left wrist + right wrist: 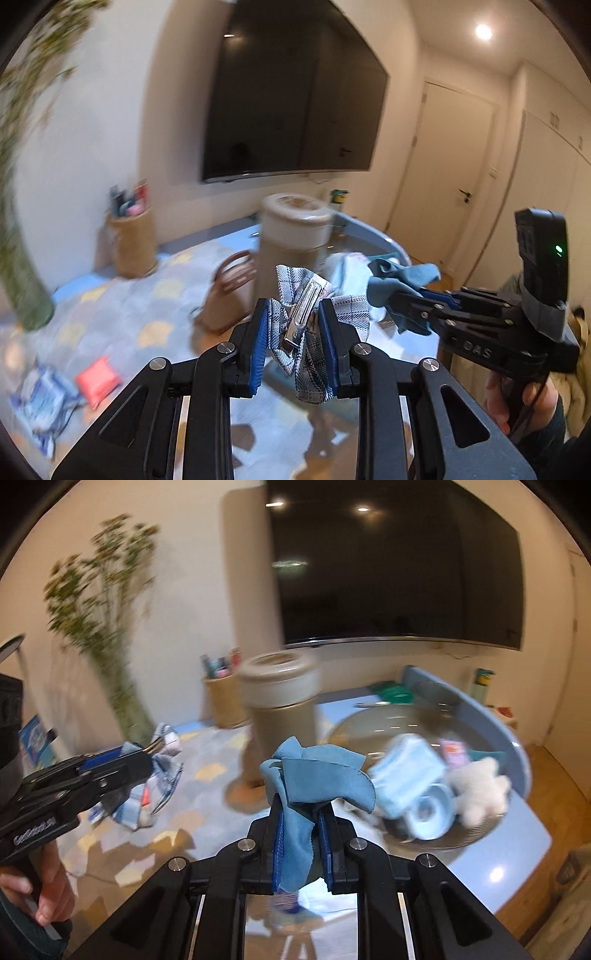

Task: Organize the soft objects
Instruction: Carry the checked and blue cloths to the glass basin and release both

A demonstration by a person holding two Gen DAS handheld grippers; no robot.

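My left gripper (294,314) is shut on a plaid fabric bow (343,310) with a metal hair clip on it, held up above the table. To its right, my right gripper (391,297) grips a blue cloth (406,278). In the right wrist view the right gripper (301,805) is shut on that blue cloth (321,775), which bunches above the fingers and hangs down between them. At the left edge the left gripper (147,755) carries the plaid bow (166,768). A round bowl (517,764) at the right holds a light blue roll (410,775), a white plush (480,794) and a pink item.
A beige lidded canister (280,698) stands mid-table, with a woven basket of tubes (221,698) and a vase of dried stems (122,686) behind it. A tan handbag (229,291), a red pouch (98,380) and a blue packet (44,402) lie on the patterned mat. A dark screen hangs on the wall.
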